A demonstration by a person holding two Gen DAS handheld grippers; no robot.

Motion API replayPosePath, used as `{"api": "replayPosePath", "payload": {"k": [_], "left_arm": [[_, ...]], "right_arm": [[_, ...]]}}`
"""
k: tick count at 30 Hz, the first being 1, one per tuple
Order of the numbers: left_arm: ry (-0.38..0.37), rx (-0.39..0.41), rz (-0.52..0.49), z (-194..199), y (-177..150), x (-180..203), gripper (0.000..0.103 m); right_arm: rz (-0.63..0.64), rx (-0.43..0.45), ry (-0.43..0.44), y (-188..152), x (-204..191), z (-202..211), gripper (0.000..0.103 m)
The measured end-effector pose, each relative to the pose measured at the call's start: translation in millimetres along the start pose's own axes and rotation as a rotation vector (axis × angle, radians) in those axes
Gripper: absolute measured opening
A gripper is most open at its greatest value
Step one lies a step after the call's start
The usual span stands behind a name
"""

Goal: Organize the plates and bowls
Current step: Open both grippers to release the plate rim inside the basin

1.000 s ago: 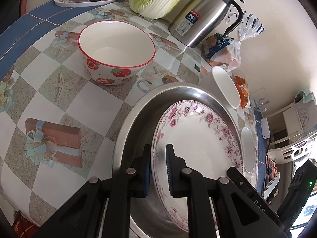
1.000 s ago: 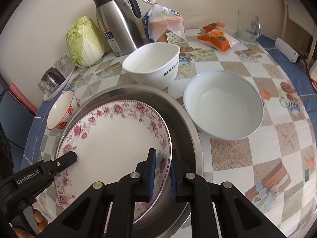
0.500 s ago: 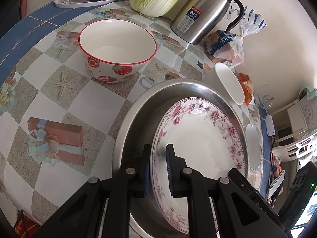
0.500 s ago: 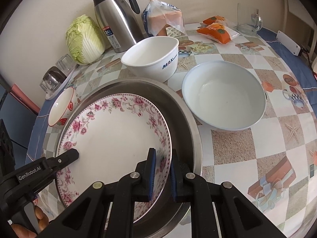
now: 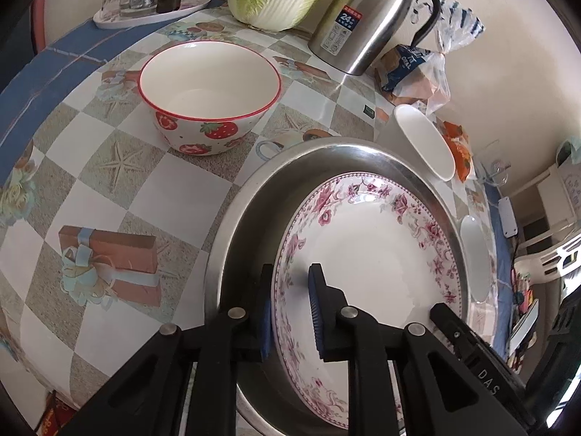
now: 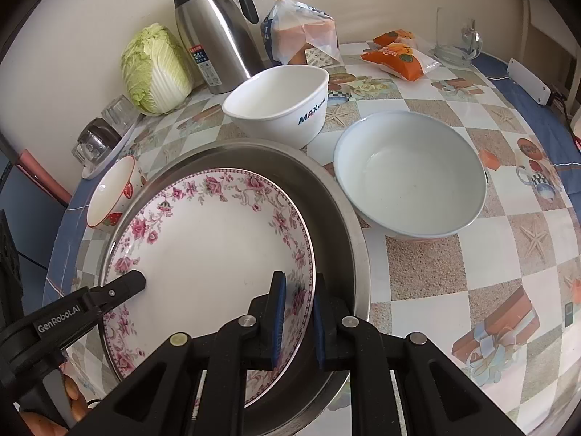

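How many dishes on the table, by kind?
Bowls: 3, namely the strawberry bowl, white MAX bowl and pale blue bowl
Plates: 1, the floral plate
Metal basins: 1, the steel basin
Total: 5

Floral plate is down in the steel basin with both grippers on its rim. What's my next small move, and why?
Probably finish the release: the floral plate already lies inside the steel basin. The left gripper is opening, its pads off the rim that is between them, while the right gripper is shut on the opposite rim. Open the right one too, then lift both clear.
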State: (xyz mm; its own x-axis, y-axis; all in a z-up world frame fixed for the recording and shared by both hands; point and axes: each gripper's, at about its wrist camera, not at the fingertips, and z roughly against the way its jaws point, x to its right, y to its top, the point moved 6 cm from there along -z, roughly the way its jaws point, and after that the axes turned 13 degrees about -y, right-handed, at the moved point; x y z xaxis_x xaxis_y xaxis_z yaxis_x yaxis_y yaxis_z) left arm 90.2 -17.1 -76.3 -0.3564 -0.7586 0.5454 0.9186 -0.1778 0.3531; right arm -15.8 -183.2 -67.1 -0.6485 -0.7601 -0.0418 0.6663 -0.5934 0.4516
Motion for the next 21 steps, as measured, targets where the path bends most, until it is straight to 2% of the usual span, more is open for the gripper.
{"api": "replayPosePath", "payload": {"k": [7, 16, 21], "left_arm": [[0.074, 0.007, -0.065, 0.0, 0.7, 2.2, 0.023], [0.064, 0.006, -0.057, -1.0, -0.1, 0.6, 0.025], [0.069, 0.017, -0.066, 1.8, 0.8, 2.9, 0.025]], "right_arm": [[0.005, 0.0, -0.004, 0.0, -0.2, -0.5, 0.015], [0.008, 0.008, -0.009, 0.7, 1.6, 1.3, 0.015], [-0.002, 0.05, -0.026, 5.2, 6.2, 13.2, 0.015]]}}
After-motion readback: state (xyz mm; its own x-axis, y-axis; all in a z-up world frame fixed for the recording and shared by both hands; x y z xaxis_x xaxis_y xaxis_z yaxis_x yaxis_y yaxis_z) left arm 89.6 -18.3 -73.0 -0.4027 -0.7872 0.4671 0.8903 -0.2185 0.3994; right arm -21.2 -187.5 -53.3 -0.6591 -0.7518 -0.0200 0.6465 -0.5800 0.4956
